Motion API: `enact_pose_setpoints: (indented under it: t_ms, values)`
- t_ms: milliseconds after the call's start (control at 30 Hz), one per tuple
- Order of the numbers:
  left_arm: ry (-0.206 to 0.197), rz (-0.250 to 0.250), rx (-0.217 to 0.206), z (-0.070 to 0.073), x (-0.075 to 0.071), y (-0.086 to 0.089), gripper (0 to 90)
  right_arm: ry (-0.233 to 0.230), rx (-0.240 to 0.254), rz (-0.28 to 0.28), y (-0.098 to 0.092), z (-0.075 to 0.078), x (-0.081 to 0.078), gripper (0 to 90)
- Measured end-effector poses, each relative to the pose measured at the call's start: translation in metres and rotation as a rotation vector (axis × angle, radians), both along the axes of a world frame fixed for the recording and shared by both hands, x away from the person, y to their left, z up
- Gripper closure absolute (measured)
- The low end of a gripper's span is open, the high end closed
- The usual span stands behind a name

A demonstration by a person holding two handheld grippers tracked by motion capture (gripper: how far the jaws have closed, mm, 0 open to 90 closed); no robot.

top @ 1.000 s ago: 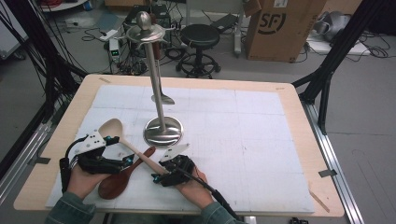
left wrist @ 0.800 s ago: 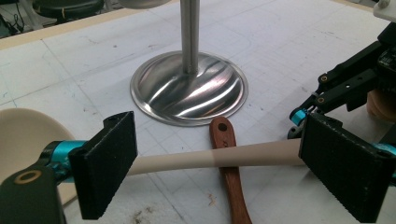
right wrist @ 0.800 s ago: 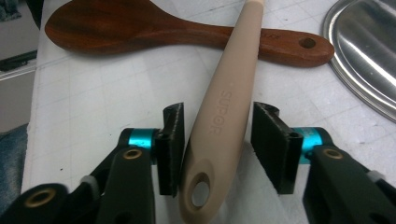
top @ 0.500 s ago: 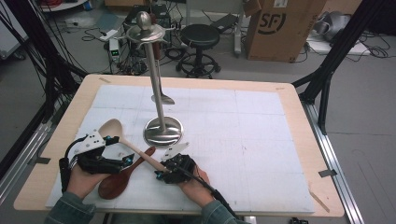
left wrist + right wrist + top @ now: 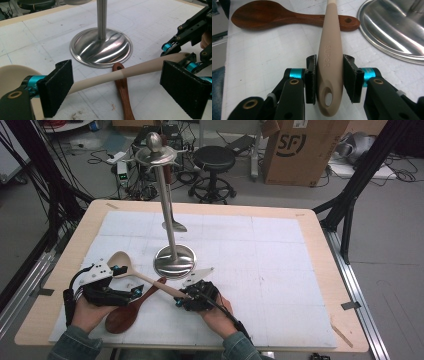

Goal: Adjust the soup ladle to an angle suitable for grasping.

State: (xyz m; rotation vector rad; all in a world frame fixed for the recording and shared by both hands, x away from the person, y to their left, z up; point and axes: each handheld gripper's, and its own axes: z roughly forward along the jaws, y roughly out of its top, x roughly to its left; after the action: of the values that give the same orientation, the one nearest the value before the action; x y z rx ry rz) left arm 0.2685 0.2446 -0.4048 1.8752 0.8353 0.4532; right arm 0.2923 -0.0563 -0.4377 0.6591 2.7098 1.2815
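Nearest you, in front of the steel stand's base (image 5: 174, 260), your right gripper (image 5: 196, 296) has just been closing on the hanging-hole end of the beige spoon (image 5: 145, 276); in the right gripper view both pads (image 5: 311, 75) sit against the handle (image 5: 328, 60), so I read it as gripped. Left of that base, your left gripper (image 5: 107, 287) is wide open, jaws either side of the beige spoon's neck, pads (image 5: 58, 86) clear of it, holding nothing. Beige bowl lies left of the base, shaft crossing over the brown wooden spoon (image 5: 131, 307), which lies flat on the white mat (image 5: 260, 270) just in front of the base. Progress call: pickup underway, nothing lifted or hung. Farther back, up the stand's pole (image 5: 167, 215), the top hooks (image 5: 156, 156) carry no spoon. Left to do, likely: lift beige spoon, hang by its hole, then the brown one
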Motion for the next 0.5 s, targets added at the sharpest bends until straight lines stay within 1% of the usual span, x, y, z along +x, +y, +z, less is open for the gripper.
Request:
enact_pose_setpoints:
  t_ms: [100, 200, 233, 333, 500]
  values:
    - [0.001, -0.001, -0.001, 0.000, 0.000, 0.000, 12.2, 0.003, 0.004, 0.001, -0.004, 0.002, 0.000, 66.4]
    - [0.001, -0.001, -0.003, 0.000, 0.000, 0.001, 12.2, -0.004, 0.002, 0.011, -0.007, 0.003, 0.000, 66.4]
    - [0.001, 0.002, -0.004, 0.000, 0.000, 0.001, 12.2, 0.005, 0.000, 0.013, -0.008, 0.004, -0.001, 66.4]
    - [0.000, 0.003, -0.005, 0.000, 0.000, 0.001, 12.2, -0.009, 0.005, 0.014, -0.011, 0.005, -0.001, 66.6]
    - [-0.001, 0.005, -0.003, 0.001, 0.000, 0.001, 12.2, -0.005, 0.003, 0.016, -0.018, 0.005, -0.004, 66.8]
